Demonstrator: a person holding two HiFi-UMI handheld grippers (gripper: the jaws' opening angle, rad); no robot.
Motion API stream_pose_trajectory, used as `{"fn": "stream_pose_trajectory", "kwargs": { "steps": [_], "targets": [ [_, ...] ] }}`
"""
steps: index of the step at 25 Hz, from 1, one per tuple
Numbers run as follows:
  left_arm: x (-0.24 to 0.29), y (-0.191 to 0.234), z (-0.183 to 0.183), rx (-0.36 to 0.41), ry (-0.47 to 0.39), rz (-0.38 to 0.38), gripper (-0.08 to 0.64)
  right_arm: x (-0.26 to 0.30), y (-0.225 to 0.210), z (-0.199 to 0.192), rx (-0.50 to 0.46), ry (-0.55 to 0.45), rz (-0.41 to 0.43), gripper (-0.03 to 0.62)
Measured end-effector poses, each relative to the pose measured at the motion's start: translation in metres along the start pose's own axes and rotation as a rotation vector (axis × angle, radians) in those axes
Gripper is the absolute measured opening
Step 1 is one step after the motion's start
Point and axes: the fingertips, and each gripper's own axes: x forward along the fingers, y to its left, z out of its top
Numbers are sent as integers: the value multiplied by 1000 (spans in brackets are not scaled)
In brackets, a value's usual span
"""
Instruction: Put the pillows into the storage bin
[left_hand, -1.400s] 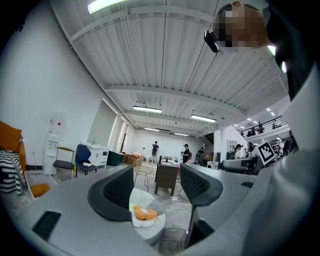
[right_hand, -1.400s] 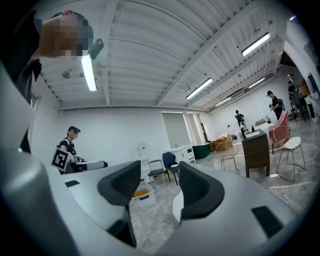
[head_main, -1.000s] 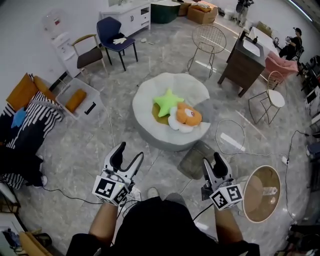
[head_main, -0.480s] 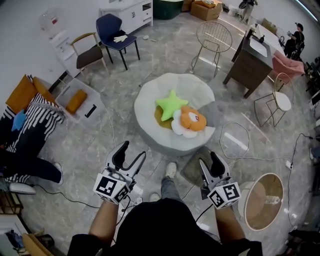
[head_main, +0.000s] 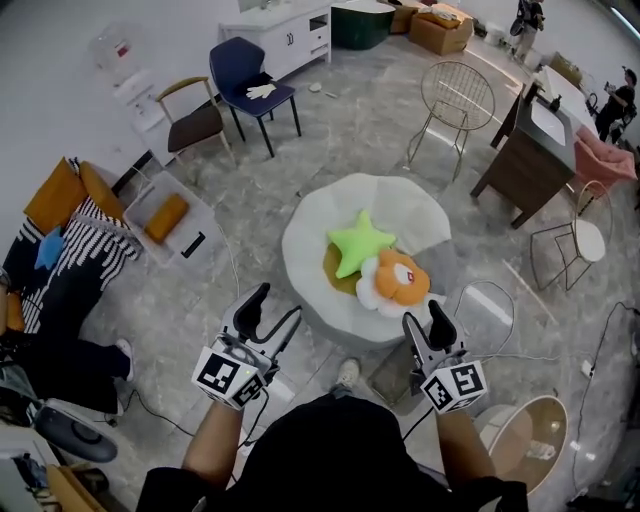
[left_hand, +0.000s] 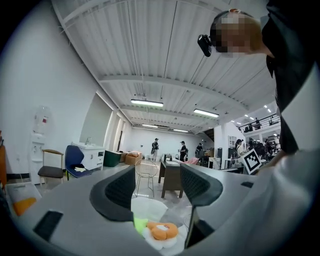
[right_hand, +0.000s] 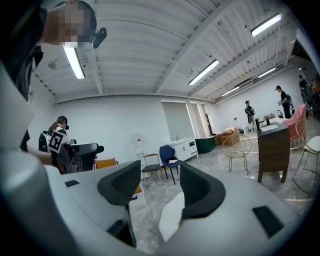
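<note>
Both pillows lie in the hollow of the white beanbag seat (head_main: 312, 222). The green star pillow (head_main: 357, 243) sits at the seat's middle. The orange flower pillow (head_main: 398, 281) is touching it on the seat's near right side and overlaps one of the star's arms.

They look like plush: light, soft and likely to squash under the pads, with no risk of breaking. A shallow pinch on the fabric would probably slip. Take the star by one thick arm, and take the flower deep across its white petal rim or its orange middle. Expect either one to droop once it is off the seat.

Your left gripper (head_main: 275, 305) hangs at the seat's near left rim, and your right gripper (head_main: 425, 318) at its near right rim. Both have their jaws standing well apart with nothing between them, and neither touches a pillow. From the left gripper (left_hand: 157, 187), the flower pillow (left_hand: 162, 231) shows low between the jaws but beyond them. The right gripper (right_hand: 155, 189) looks past the seat's edge toward the chairs.

The flower is the nearer pillow, just beyond the right gripper. The storage bin (head_main: 150, 190) stands well to the left of the seat, with an orange cushion (head_main: 166, 217) inside it.
</note>
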Motion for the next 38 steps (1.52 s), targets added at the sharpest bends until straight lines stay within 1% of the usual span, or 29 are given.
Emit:
{"fn": "stream_pose_trajectory", "kwargs": {
  "steps": [4, 7, 10, 14, 18, 22, 26, 31, 33, 35, 38],
  "targets": [
    [33, 15, -14, -30, 18, 24, 293, 30, -31, -2, -31, 36, -20, 253],
    [55, 20, -29, -30, 54, 19, 293, 52, -52, -14, -47, 75, -27, 253],
    [71, 23, -47, -35, 94, 1, 293, 69, -68, -32, -51, 118, -40, 253],
    [93, 38, -79, -68, 145, 4, 293, 85, -87, -63, -29, 192, -72, 253],
    [116, 58, -110, -94, 187, -11, 293, 110, -96, -101, -62, 279, -86, 253],
    [143, 75, -143, -92, 250, -71, 295, 136, -118, -145, -133, 356, -128, 253],
    [162, 93, -171, -73, 303, -115, 295, 157, -145, -197, -120, 441, -179, 253],
    [179, 119, -212, -87, 347, -127, 295, 192, -169, -274, -103, 552, -241, 253],
    [183, 126, -233, -104, 376, -133, 295, 202, -182, -309, -104, 595, -287, 256],
    [188, 133, -258, -142, 415, -130, 295, 210, -196, -341, -98, 622, -357, 259],
    [187, 139, -295, -161, 443, -134, 295, 212, -203, -385, -81, 698, -437, 265]
  ]
}}
